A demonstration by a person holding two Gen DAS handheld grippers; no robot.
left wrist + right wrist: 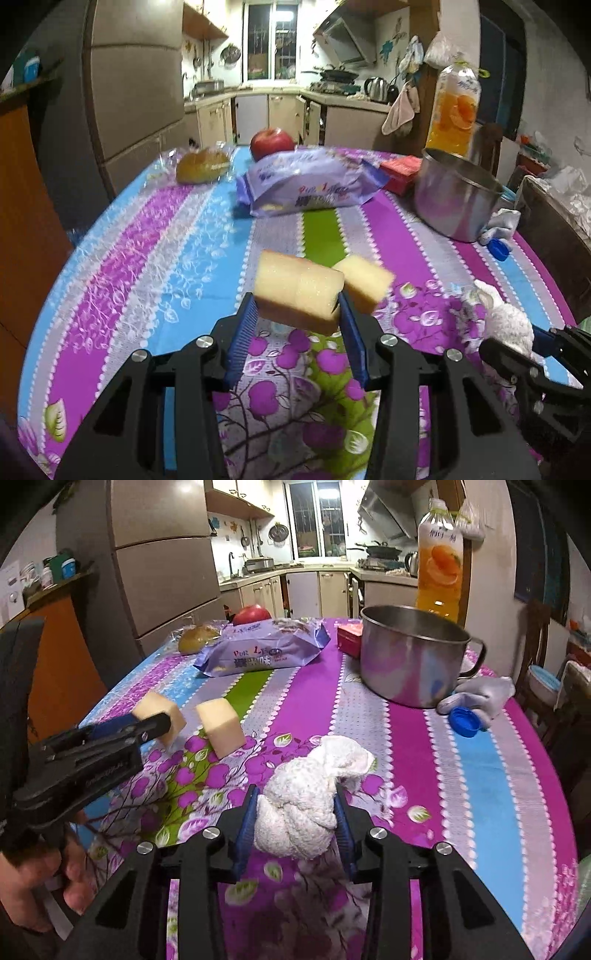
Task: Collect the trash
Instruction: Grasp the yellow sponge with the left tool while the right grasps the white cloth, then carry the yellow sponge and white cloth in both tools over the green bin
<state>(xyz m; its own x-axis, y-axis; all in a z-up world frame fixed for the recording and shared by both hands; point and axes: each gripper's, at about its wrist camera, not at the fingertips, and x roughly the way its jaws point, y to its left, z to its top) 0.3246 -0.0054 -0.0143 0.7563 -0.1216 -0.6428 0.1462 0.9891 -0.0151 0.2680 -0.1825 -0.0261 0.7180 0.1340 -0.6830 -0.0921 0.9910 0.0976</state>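
We hold a pale yellow sponge block (299, 295) clamped in our left gripper (299, 314), lifted off the floral purple tablecloth (166, 236). Its twin block (364, 282) lies at two o'clock of it. Our right gripper (295, 819) squeezes a crumpled white paper towel (306, 797). The steel pot (410, 657) stands at one o'clock.

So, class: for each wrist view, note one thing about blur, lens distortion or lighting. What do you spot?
Left wrist view: the purple bread bag and wrapped bun are smeared by motion blur, and the table edge bows from the fisheye. Right wrist view: the window is blown out, and the steel pot mirrors the purple cloth.
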